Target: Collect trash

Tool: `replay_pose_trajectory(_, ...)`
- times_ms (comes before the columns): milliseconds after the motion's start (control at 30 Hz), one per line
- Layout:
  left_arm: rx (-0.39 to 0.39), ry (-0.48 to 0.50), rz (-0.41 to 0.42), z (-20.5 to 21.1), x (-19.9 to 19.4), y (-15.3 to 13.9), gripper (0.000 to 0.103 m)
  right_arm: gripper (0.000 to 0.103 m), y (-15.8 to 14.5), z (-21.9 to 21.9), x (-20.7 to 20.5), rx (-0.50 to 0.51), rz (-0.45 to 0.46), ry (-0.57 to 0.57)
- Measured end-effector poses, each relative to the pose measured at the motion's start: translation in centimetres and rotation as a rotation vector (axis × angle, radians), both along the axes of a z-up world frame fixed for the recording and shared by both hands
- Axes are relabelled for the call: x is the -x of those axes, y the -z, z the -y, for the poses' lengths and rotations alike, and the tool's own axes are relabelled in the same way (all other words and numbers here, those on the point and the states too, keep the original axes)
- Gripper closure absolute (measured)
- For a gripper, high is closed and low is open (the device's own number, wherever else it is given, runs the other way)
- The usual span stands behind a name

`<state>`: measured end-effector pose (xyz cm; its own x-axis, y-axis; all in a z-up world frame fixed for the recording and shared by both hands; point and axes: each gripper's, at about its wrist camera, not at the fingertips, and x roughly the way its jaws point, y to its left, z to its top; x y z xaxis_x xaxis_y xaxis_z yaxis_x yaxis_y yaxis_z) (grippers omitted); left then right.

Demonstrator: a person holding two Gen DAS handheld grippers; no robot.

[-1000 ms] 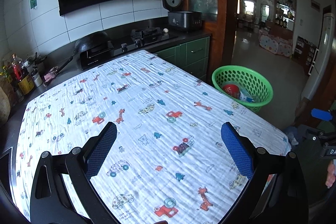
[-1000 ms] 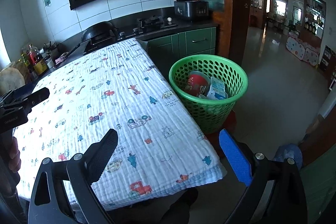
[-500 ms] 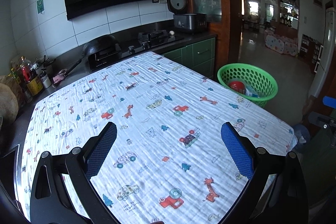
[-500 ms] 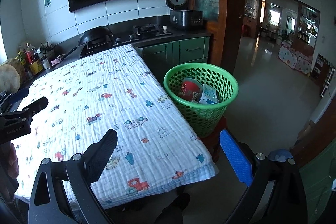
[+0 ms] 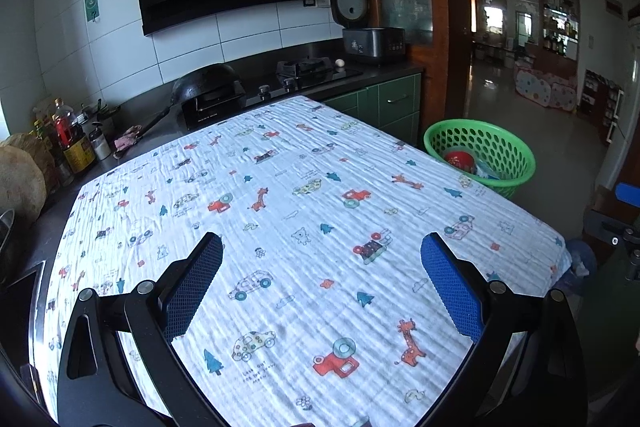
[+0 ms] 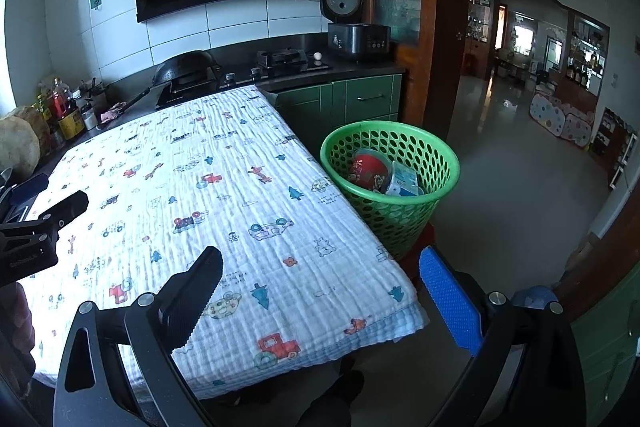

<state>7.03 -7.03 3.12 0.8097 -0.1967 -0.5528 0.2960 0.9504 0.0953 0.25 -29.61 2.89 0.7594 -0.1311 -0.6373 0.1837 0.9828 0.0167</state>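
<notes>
Left tool (image 5: 322, 279): its two blue-padded fingers stand wide apart and hold nothing; it hangs over the near part of the desk.
Right tool (image 6: 320, 291): also spread wide and empty; it hangs over the near right corner of the desk, one finger above the cloth and one past the edge.
Desk (image 6: 224, 187): a white cloth with printed cars, trees and giraffes covers it; I see no trash on the cloth in either view.
Green basket (image 6: 390, 183): it stands off the desk, just beside the right edge, toward the far end.
Trash: a red round container (image 6: 370, 169) and a blue-white carton (image 6: 404, 181) lie inside the basket, touching each other.
Step in hand: I judge the collecting is finished or almost finished, because the cloth is bare and both tools are released.
Next move: it calls for a look around the desk edges and the floor for any piece left; if none, the tools can be taken back and put to rest.
</notes>
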Motion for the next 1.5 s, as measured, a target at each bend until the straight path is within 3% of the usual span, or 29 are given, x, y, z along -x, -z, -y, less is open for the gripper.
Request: replay_pose_trajectory(1500,-0.018,-0.083,-0.053,-1.6,0.3,2.2,0.005,0.007,1.3,-1.8,-0.1,0.009,-0.019,-0.044)
